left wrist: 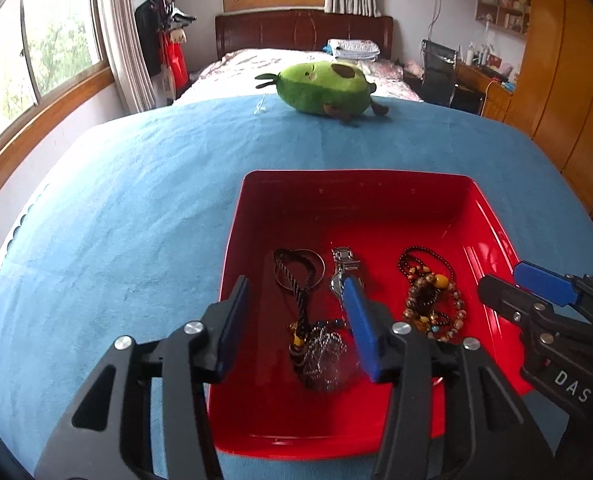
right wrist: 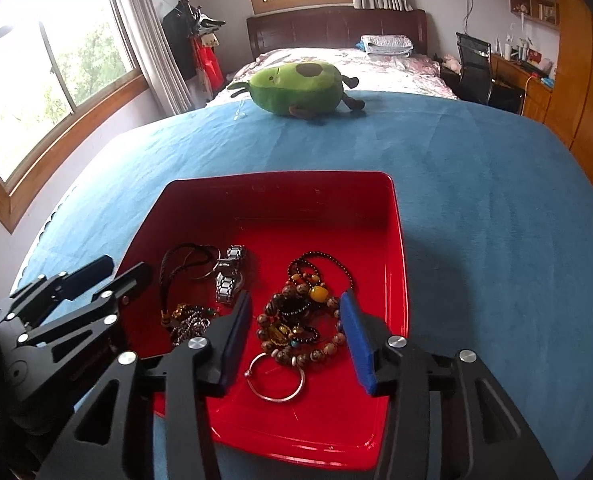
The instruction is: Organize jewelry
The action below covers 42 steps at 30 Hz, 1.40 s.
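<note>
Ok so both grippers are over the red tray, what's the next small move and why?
Probably lower the right gripper a little and close on the beaded bracelets. Its jaws are open and already frame that pile in the red tray, while the left gripper hangs open over the dark necklace.

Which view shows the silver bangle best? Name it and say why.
The right wrist view. The silver bangle lies whole on the floor of the red tray, between the open fingers of the right gripper, just near of the bead bracelets. In the left wrist view the left gripper covers that spot, so the bangle cannot be made out.
</note>
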Each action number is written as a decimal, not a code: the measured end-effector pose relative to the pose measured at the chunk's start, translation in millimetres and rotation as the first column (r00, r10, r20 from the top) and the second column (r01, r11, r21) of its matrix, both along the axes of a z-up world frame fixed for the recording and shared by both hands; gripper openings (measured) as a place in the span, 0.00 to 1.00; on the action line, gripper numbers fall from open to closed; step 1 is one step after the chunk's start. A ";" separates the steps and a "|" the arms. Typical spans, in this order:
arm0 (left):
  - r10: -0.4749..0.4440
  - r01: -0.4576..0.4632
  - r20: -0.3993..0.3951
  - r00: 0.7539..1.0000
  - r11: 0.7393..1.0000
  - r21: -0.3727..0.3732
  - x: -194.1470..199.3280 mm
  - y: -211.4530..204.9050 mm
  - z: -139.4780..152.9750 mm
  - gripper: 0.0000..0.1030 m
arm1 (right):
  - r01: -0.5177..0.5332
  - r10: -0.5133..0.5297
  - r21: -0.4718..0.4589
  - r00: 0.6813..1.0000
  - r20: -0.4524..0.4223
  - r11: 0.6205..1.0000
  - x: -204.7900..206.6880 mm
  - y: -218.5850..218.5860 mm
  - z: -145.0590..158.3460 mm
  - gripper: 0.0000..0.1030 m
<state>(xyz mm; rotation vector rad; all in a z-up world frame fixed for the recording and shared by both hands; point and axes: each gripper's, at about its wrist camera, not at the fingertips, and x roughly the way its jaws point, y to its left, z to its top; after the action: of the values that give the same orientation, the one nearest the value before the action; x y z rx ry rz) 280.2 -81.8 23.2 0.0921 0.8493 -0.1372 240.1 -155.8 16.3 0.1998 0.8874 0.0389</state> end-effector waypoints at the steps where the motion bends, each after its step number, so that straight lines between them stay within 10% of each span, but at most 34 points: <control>1: -0.004 0.004 0.007 1.000 1.000 0.001 -4.7 0.6 1.4 0.49 | 0.001 -0.001 0.001 1.000 0.004 1.000 -2.1 0.1 1.1 0.51; 17: -0.001 0.002 0.107 0.994 1.000 -0.016 -50.5 23.7 25.5 0.92 | 0.035 -0.033 -0.057 0.999 0.038 0.998 -36.8 2.6 17.0 0.95; 42: 0.026 -0.025 0.057 0.998 1.000 -0.016 -87.2 65.8 10.6 0.97 | 0.067 -0.067 -0.026 0.998 0.012 0.997 -92.8 -12.1 -1.6 0.96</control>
<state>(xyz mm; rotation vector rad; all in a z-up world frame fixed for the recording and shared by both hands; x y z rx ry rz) 192.9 -16.0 33.9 0.0704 0.7914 -0.1165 147.3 -167.9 14.7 0.2039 0.8690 -0.0339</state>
